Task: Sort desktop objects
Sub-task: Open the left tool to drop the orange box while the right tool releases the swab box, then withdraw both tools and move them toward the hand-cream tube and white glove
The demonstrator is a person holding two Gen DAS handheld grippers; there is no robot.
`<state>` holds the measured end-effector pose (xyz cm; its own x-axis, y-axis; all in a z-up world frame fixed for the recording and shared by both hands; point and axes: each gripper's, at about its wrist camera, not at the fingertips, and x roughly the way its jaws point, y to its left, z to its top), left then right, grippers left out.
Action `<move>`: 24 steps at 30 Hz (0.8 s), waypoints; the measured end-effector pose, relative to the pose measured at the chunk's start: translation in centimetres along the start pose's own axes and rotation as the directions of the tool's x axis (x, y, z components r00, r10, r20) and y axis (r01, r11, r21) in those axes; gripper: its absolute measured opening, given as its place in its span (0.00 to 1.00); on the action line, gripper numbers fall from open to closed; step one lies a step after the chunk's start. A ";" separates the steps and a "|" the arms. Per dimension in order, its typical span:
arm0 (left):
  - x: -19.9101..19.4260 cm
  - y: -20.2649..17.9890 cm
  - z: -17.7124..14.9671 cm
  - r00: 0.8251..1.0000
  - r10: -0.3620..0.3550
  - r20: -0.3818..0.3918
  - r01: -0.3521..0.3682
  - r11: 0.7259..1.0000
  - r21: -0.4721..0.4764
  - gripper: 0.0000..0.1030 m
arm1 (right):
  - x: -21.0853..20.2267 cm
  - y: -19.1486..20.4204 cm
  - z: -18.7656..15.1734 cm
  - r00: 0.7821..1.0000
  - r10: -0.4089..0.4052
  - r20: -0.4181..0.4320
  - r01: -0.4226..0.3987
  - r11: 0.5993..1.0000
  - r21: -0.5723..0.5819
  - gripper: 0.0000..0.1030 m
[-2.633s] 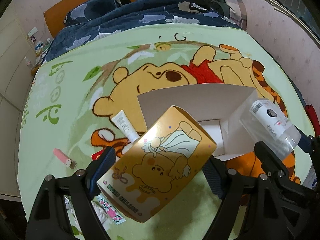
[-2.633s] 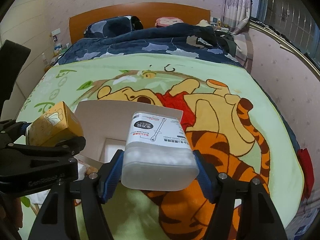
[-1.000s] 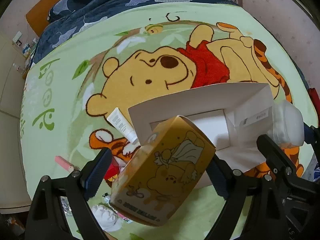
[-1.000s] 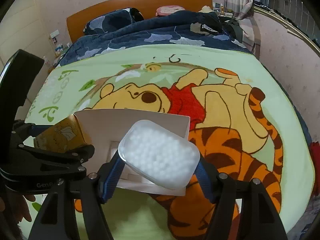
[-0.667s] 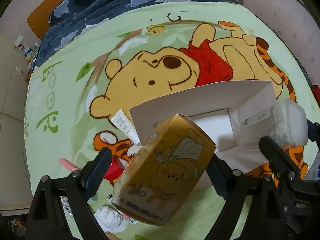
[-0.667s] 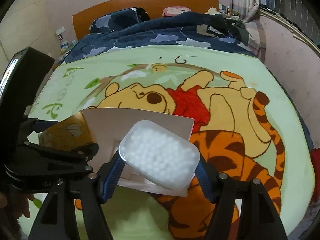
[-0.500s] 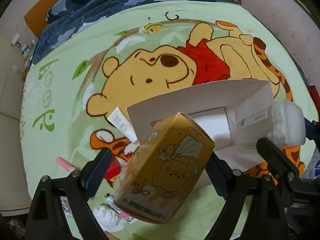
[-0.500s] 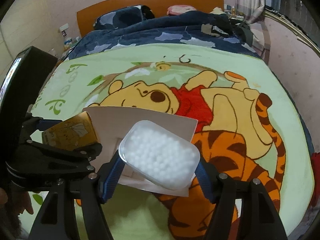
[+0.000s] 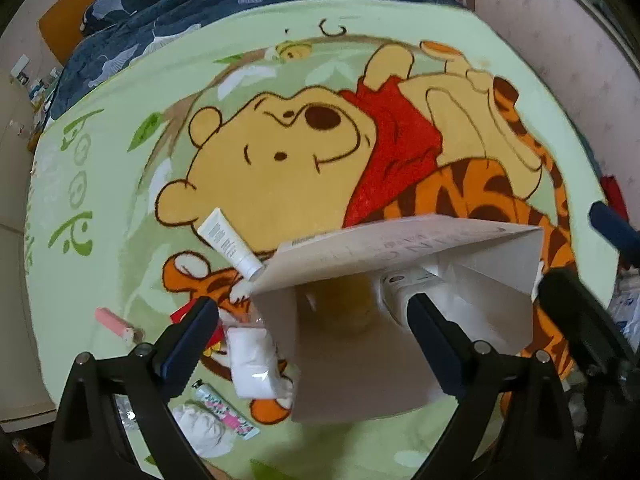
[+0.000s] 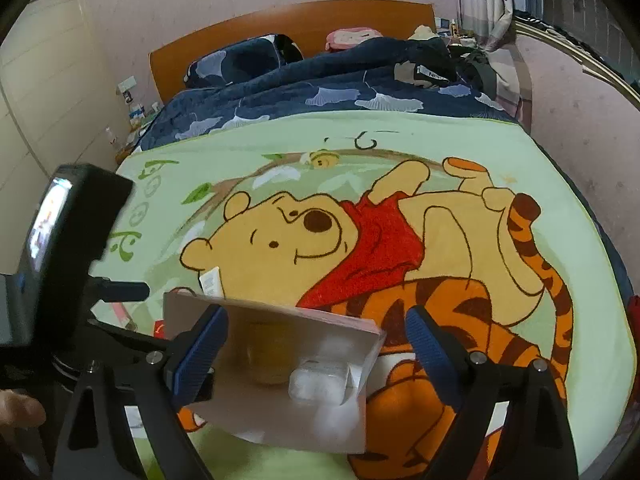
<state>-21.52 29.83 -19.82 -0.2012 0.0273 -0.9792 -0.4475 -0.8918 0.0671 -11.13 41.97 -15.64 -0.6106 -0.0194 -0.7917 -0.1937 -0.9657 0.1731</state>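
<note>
Inside white box (image 9: 360, 360): yellow carton (image 9: 344, 304), swab tub (image 10: 316, 388).

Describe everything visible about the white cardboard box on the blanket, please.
The white cardboard box lies open on the green cartoon blanket, its printed lid raised over the opening. Inside rest a yellow carton and a clear plastic tub. A white tube touches its left corner.

At frame centre a white box (image 9: 400, 320) lies on the cartoon blanket (image 9: 120, 160); a white tube (image 9: 230, 244) touches its left corner.
</note>
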 end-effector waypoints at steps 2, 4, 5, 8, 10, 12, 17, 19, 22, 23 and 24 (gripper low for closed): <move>0.1 -0.1 -0.2 1.000 -0.003 -0.004 0.003 1.000 0.004 0.94 | -0.2 0.0 0.0 1.000 -0.001 0.006 0.001 1.000 0.005 0.90; -0.1 -0.1 -0.6 1.000 -0.011 0.002 0.011 1.000 -0.003 0.94 | -0.6 0.0 -0.1 1.000 0.000 0.015 0.000 1.000 0.012 0.90; -0.4 0.0 -0.8 1.000 -0.013 0.011 0.013 1.000 -0.008 0.94 | -1.0 0.1 -0.2 1.000 0.000 0.023 0.000 1.000 0.014 0.90; -1.8 0.5 -1.7 0.999 -0.020 0.049 0.021 0.999 -0.026 0.94 | -2.7 0.7 -0.6 0.998 0.015 0.060 -0.015 1.000 0.004 0.90; -2.7 0.9 -2.4 0.997 -0.020 0.072 0.023 0.999 -0.040 0.94 | -3.8 1.5 -1.1 0.997 0.025 0.077 -0.025 1.000 -0.005 0.90; -3.9 1.4 -3.4 0.995 -0.007 0.096 0.012 0.999 -0.052 0.94 | -4.9 2.4 -1.7 0.995 0.035 0.090 -0.034 0.999 -0.015 0.90; -6.1 2.7 -7.1 0.990 0.039 0.139 -0.028 0.996 -0.079 0.94 | -7.1 5.2 -4.5 0.993 0.051 0.103 -0.049 0.999 -0.023 0.90; -6.6 3.2 -8.8 0.988 0.063 0.143 -0.051 0.995 -0.084 0.94 | -7.4 6.2 -5.8 0.994 0.057 0.092 -0.056 0.998 -0.015 0.90; -6.7 3.9 -11.5 0.988 0.087 0.131 -0.076 0.993 -0.089 0.94 | -7.8 7.5 -7.8 0.995 0.068 0.070 -0.068 0.998 0.002 0.90; -6.6 4.2 -12.3 0.989 0.089 0.122 -0.078 0.993 -0.093 0.94 | -7.8 7.8 -8.3 0.996 0.069 0.056 -0.070 0.998 0.007 0.90; -6.5 4.5 -13.1 0.989 0.090 0.113 -0.079 0.992 -0.097 0.94 | -7.8 8.2 -8.9 0.997 0.071 0.044 -0.071 0.997 0.011 0.90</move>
<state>-10.83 19.79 -15.67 -0.3379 -0.0026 -0.9412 -0.3431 -0.9308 0.1258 -1.15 31.94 -13.24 -0.6560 -0.0762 -0.7509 -0.1580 -0.9590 0.2353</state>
